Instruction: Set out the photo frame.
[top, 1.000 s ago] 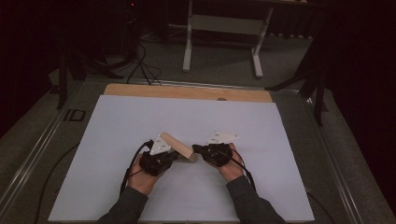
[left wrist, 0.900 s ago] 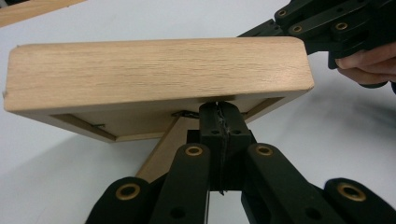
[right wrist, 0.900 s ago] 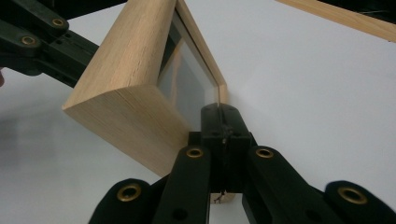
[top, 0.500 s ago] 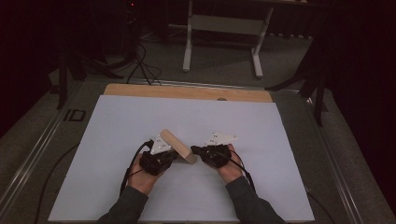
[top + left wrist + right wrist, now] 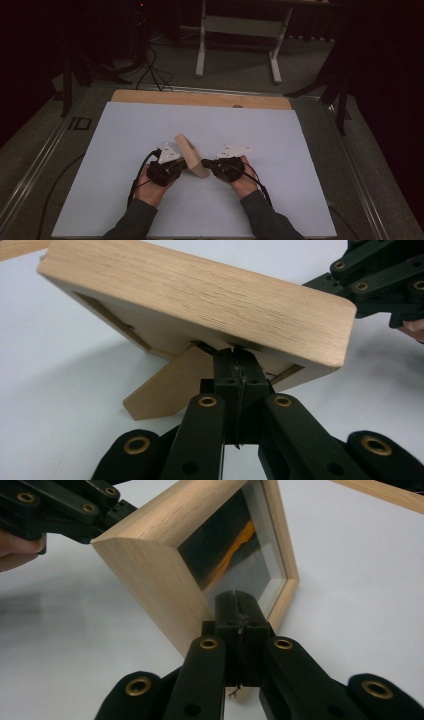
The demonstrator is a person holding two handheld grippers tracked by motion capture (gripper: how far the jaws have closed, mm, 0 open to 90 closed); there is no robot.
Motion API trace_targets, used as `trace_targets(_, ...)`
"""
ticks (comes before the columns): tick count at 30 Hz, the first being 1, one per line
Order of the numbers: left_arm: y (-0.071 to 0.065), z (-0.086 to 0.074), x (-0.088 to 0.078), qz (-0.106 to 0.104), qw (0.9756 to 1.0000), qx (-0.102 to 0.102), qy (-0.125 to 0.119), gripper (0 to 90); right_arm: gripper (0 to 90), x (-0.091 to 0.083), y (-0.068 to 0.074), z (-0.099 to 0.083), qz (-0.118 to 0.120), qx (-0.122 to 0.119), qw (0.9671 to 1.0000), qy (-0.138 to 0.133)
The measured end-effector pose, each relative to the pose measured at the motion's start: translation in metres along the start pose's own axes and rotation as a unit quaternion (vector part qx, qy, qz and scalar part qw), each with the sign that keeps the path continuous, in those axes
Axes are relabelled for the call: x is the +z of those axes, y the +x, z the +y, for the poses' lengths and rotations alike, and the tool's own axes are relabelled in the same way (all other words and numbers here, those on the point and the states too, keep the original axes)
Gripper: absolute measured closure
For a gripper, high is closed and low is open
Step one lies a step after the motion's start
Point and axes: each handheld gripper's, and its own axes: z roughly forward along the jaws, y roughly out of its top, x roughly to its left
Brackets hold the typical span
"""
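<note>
Wooden picture frame [image 5: 191,156], light oak, deep-sided with rounded corners; stands tilted on the white table sheet [image 5: 125,130], slightly toward six o'clock of the sheet's centre; glazed front [image 5: 235,562] leans toward three o'clock, showing a dark picture with an orange streak inside a pale mount; back [image 5: 150,340] faces nine o'clock, recessed, with a flat wooden easel leg [image 5: 167,385] folded out, its foot resting on the sheet.

Recording lab or studio: dark curtained surround, white sheet [image 5: 150,130] over wooden table [image 5: 200,98], cables [image 5: 150,65] on grey carpet, metal stand legs [image 5: 240,45] beyond.
</note>
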Motion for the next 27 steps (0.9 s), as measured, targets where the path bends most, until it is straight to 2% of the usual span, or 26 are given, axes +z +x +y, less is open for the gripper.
trace_targets(27,0.011,-0.005,0.004,0.008,0.9998,-0.019,0.002,89.8,90.0,0.007,0.011,0.002,0.017,-0.018,0.9997,0.005)
